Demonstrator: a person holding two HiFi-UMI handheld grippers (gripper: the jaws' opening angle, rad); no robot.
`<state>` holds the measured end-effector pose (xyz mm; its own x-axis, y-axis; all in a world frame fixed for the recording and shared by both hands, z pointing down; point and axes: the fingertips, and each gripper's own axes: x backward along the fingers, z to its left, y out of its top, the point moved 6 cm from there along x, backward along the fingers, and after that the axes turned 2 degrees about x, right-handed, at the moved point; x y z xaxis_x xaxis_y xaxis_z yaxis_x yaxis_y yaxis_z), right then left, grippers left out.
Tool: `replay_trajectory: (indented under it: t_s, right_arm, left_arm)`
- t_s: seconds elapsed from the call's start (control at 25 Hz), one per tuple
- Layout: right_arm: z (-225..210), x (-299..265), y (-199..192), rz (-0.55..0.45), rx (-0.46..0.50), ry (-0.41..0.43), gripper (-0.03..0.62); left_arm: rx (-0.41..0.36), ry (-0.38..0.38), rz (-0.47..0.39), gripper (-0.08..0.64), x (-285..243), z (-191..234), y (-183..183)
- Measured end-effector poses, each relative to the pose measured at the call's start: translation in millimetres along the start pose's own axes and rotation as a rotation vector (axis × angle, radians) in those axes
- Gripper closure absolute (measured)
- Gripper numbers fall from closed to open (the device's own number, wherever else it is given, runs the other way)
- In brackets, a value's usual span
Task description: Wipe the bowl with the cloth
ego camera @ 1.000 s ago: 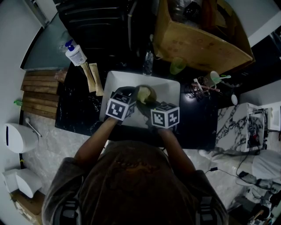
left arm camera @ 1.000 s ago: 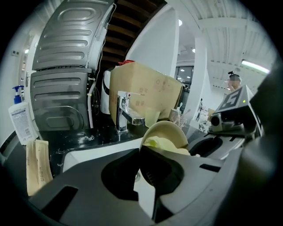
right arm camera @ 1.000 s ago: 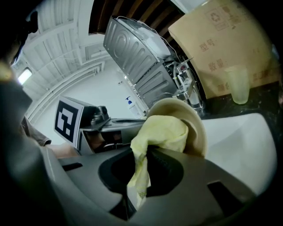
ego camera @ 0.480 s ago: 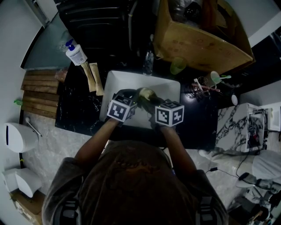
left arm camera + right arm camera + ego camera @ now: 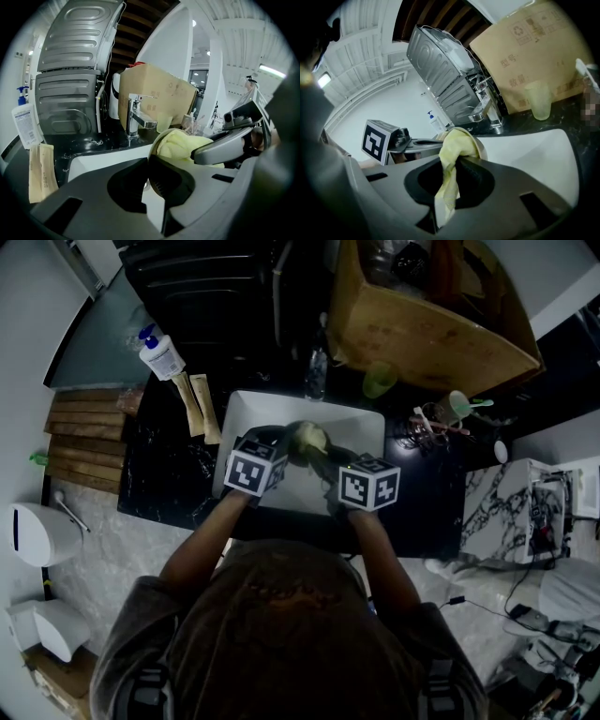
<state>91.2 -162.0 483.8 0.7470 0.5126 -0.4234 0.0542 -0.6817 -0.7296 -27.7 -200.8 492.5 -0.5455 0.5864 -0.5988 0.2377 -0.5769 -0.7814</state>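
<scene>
Over white sink (image 5: 361, 427), head view dim: marker cubes (image 5: 255, 470) hide jaws, bowl (image 5: 302, 432) barely visible under yellow cloth (image 5: 313, 439). Gripper views clearer: left gripper (image 5: 147, 176) clamped tight on bowl rim; right gripper (image 5: 452, 171) pinching cloth, wad pressed inside bowl, tail dangling.

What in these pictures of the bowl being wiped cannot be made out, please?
- Inside of the bowl: in the left gripper view the cloth fills it, so its cleanliness cannot be judged.
- Underside of the bowl: in the right gripper view the body of the right gripper blocks it.
- Grip of the left gripper in the head view: its marker cube covers the jaws.
- Label of the soap bottle: too small and dim.
</scene>
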Motion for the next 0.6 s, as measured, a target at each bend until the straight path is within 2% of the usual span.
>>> replay_trajectory:
  t_s: [0.36, 0.6]
  right_arm:
    - [-4.8, 3.4, -24.0, 0.054, 0.001, -0.004, 0.558]
    - [5.8, 10.7, -24.4, 0.003, 0.033, 0.081, 0.557]
  left_arm:
    - [0.04, 0.019, -0.015, 0.546, 4.7, 12.5, 4.8]
    - [0.04, 0.03, -0.022, 0.548, 6.8, 14.4, 5.2]
